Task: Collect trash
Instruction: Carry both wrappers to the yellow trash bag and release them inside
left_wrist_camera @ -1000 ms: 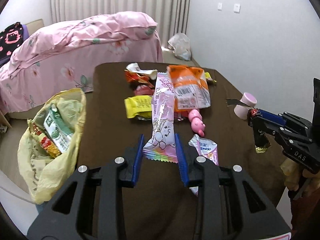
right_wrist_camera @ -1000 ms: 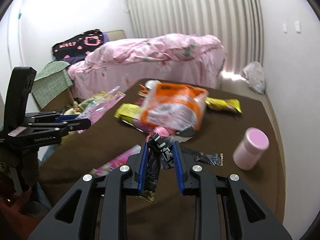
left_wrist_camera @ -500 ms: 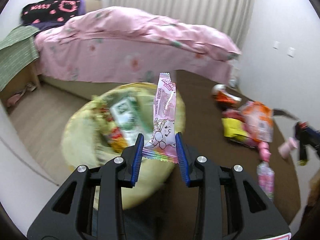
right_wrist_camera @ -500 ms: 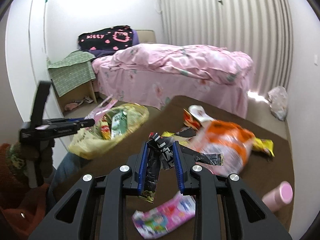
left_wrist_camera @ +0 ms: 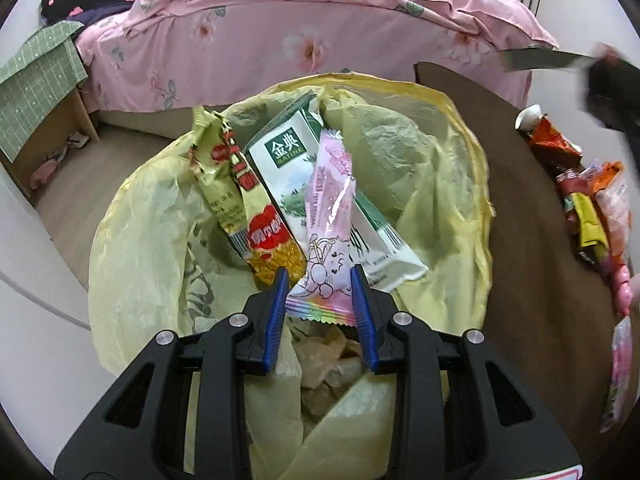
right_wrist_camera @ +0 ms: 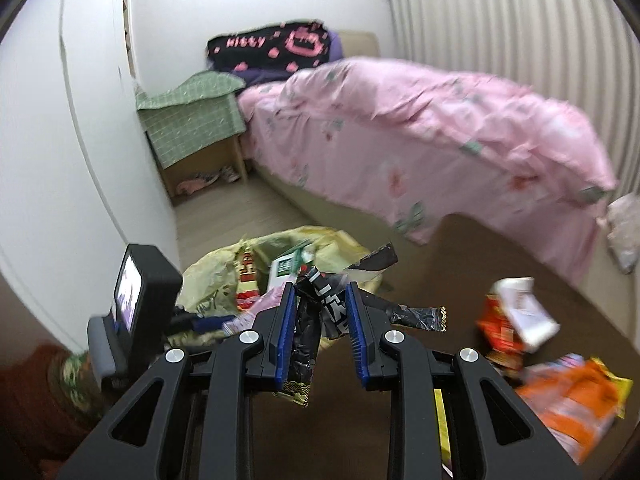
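My left gripper [left_wrist_camera: 320,276] is shut on a long pink snack wrapper [left_wrist_camera: 329,216], which hangs over the mouth of a yellow plastic trash bag [left_wrist_camera: 436,152]. The bag holds a green-and-white carton [left_wrist_camera: 288,152] and a yellow-red packet [left_wrist_camera: 244,200]. In the right wrist view, my right gripper [right_wrist_camera: 320,292] is shut on crumpled black wrappers [right_wrist_camera: 316,316] above the brown table [right_wrist_camera: 424,264], close to the same trash bag [right_wrist_camera: 224,268]. The left gripper [right_wrist_camera: 192,320] with its camera screen shows at lower left there.
More wrappers lie on the table: an orange-red packet [right_wrist_camera: 504,320], an orange bag [right_wrist_camera: 572,404], a pile at the right edge [left_wrist_camera: 592,200]. A pink-covered bed [right_wrist_camera: 440,136] stands beyond the table. A green-clothed side table [right_wrist_camera: 192,120] stands by the wall.
Both grippers swung left, away from the table's litter and toward the yellow bag. The pink wrapper now hangs right over the bag's mouth. The black wrappers have come close to the bag.
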Available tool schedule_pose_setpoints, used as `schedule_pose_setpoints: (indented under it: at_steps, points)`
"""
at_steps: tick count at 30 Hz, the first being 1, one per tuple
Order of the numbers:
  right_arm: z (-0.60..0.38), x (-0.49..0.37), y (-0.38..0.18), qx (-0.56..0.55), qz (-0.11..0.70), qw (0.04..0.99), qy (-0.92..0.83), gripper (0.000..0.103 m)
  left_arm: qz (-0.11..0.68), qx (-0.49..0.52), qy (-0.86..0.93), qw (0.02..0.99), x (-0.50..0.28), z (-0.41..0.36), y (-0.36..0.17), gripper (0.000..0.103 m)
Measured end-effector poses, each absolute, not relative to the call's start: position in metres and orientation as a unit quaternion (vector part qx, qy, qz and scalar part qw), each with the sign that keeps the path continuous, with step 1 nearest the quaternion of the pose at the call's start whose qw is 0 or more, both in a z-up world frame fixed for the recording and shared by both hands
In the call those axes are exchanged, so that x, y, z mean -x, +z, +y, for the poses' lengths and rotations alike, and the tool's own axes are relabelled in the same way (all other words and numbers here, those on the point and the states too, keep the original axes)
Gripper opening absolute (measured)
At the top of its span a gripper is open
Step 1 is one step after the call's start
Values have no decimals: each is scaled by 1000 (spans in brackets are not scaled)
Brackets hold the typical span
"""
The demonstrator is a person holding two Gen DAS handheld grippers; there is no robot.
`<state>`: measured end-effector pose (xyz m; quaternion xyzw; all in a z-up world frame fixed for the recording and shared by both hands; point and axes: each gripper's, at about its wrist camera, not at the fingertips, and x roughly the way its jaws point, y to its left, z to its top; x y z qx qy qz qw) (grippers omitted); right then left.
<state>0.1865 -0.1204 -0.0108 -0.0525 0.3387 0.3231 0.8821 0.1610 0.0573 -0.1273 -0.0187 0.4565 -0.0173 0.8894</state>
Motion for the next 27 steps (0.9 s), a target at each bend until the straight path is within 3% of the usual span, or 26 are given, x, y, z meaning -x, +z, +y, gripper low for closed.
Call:
schedule_pose_setpoints:
  at_steps: [15,23,27]
  points:
    - [-59,-268,-97,51,471,811,344,24,452,72,-24,889,-151,78,-120,30]
    - [-64,-258,-97,41,468,813,345,25,452,93,-30,887,-152,82,-118,30]
    - [-73,-257,-88,8,457,818,350,40,439,128,-39,889,-149,89,-108,45]
